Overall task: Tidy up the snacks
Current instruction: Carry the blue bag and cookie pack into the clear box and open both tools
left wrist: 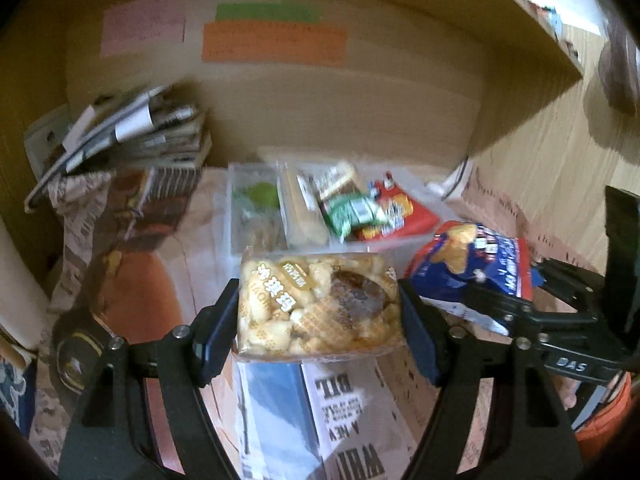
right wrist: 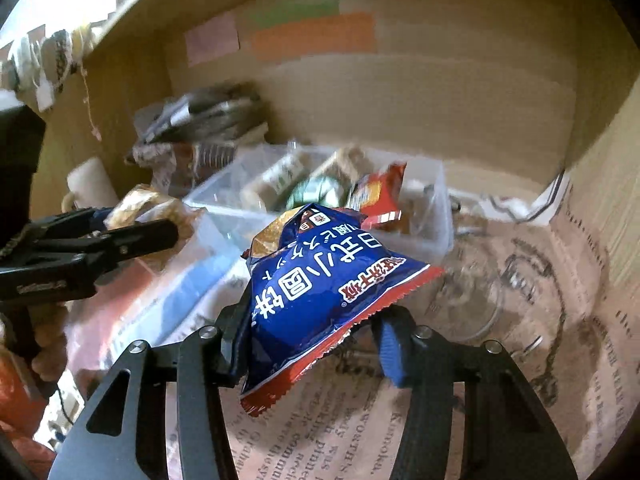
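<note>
Blurring bin (left wrist: pixel 256 184) contents (labels unreadable)

Back wall: tan board (left wrist: pixel 340 100) with pink (left wrist: pixel 142 28), green (left wrist: pixel 267 12) and orange (left wrist: pixel 274 43) paper notes stuck on it
Side walls: pale wood-grain panels (left wrist: pixel 540 152)
Surface: newspaper-print covering (right wrist: pixel 560 280)
Left corner: stack of newspapers (left wrist: pixel 132 128)
Light: dim, warm, yellowish

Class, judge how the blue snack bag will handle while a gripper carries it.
The blue bag is probably floppy: it creases and sags beyond the right gripper. It looks puffy, so likely light. Its glossy film could slip, as only its lower part is pinched.
</note>
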Demonstrator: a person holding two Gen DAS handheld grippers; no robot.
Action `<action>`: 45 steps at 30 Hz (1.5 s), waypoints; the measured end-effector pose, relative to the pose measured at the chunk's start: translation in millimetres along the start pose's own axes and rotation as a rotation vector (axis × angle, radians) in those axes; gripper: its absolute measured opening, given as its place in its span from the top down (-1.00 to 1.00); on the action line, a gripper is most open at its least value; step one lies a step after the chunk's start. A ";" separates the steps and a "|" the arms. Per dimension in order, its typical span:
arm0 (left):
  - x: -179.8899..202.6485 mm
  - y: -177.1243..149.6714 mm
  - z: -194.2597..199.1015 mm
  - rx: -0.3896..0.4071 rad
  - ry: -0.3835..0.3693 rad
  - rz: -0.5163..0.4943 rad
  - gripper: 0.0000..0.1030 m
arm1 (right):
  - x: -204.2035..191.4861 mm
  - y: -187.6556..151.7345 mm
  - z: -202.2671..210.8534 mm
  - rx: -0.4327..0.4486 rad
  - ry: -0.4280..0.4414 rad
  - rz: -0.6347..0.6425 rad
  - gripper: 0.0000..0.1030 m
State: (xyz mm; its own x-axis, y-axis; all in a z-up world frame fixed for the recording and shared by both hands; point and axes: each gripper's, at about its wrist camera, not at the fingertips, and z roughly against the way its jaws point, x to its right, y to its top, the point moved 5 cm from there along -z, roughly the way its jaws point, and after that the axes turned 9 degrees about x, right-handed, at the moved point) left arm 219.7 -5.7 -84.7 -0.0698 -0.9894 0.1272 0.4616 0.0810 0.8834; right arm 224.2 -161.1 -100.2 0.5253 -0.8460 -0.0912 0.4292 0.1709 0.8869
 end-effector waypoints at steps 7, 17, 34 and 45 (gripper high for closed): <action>-9.6 32.6 -4.3 0.064 0.028 -0.009 -0.44 | 4.4 34.9 2.4 0.090 -0.033 0.007 0.07; -24.5 51.0 -38.9 0.037 0.059 -0.013 -0.44 | 23.2 58.5 -25.4 0.119 -0.078 0.000 0.07; -41.4 39.6 -104.8 -0.066 0.065 0.025 -0.45 | 38.3 48.5 -93.1 -0.008 -0.102 0.004 0.07; -38.3 33.4 -100.0 -0.080 0.047 -0.007 -0.53 | 42.2 37.1 -83.2 -0.064 -0.103 0.013 -0.36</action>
State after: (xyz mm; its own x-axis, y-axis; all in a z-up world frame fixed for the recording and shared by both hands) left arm 326.3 22.8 -105.1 -0.0330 -0.9946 0.0984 0.5304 0.0660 0.8451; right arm 323.4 -148.4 -108.8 0.4547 -0.8902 -0.0299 0.4702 0.2113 0.8569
